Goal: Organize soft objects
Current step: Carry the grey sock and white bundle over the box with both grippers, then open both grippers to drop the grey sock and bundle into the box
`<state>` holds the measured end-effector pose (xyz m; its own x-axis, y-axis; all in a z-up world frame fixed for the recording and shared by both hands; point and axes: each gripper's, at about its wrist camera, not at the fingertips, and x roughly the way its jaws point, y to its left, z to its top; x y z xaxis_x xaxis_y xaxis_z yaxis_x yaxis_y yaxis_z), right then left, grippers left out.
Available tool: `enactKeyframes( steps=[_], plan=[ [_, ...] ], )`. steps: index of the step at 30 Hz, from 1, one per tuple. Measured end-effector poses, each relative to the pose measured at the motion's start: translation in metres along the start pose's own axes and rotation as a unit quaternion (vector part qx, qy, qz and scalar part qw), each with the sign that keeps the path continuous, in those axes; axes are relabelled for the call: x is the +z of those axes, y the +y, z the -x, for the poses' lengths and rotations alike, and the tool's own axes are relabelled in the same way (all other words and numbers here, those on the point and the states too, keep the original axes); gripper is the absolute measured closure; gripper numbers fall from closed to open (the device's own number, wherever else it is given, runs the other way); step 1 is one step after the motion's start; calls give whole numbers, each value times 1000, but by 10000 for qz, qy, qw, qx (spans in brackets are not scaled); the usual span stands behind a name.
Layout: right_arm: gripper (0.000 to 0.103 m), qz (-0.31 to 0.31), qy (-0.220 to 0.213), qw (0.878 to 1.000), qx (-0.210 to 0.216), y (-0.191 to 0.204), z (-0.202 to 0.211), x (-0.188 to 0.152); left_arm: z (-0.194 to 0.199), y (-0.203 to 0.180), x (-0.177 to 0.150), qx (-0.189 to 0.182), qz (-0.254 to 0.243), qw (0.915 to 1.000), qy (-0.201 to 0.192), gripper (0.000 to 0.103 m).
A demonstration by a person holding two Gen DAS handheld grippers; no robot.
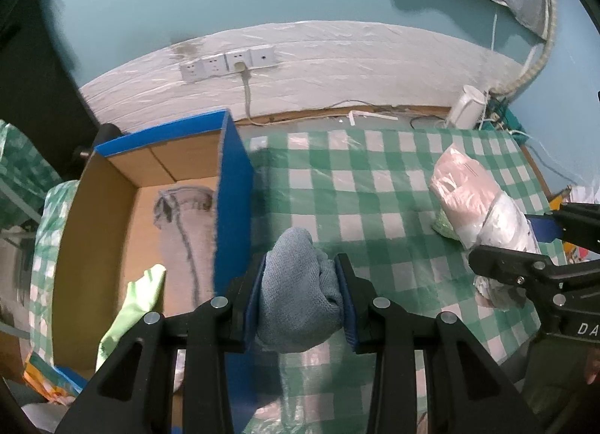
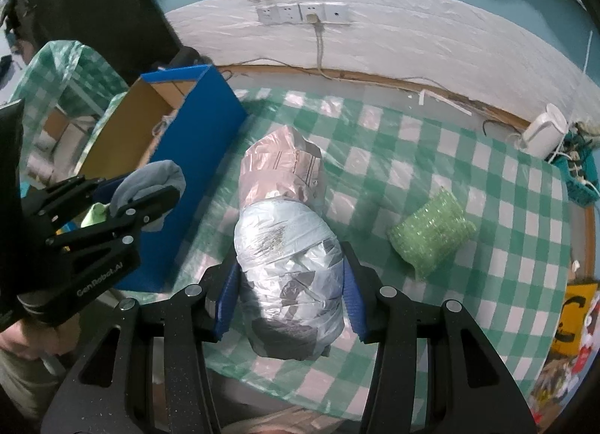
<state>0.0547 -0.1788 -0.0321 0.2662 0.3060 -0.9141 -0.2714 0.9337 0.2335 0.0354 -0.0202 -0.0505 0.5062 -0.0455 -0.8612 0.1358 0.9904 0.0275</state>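
My left gripper [image 1: 300,295] is shut on a grey-blue cloth [image 1: 296,291] and holds it above the checked table, just right of the blue cardboard box [image 1: 232,186]. The cloth also shows in the right wrist view [image 2: 150,186]. My right gripper [image 2: 290,295] is closed around a plastic-wrapped soft bundle [image 2: 288,269], silver at the near end and pink at the far end, lying on the table. The bundle also shows in the left wrist view [image 1: 472,201]. The box holds a grey garment [image 1: 183,231] and a light green cloth [image 1: 135,306].
A green sparkly pouch [image 2: 431,231] lies on the green-and-white checked tablecloth [image 2: 468,156] right of the bundle. A white device [image 2: 543,130] and a teal basket [image 2: 581,179] stand at the far right corner. Wall sockets [image 1: 228,62] with a cable are behind the table.
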Motion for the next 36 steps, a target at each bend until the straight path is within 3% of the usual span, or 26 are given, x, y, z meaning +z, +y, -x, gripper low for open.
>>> enactKeyframes(
  steps=[18, 36],
  plan=[
    [54, 623, -161, 9974, 335, 77, -2, 36, 22, 66, -7, 266, 589, 9978, -154, 67],
    [54, 1154, -28, 9915, 604, 156, -33, 63, 28, 144, -30, 711, 1289, 9890, -109, 67]
  ],
)
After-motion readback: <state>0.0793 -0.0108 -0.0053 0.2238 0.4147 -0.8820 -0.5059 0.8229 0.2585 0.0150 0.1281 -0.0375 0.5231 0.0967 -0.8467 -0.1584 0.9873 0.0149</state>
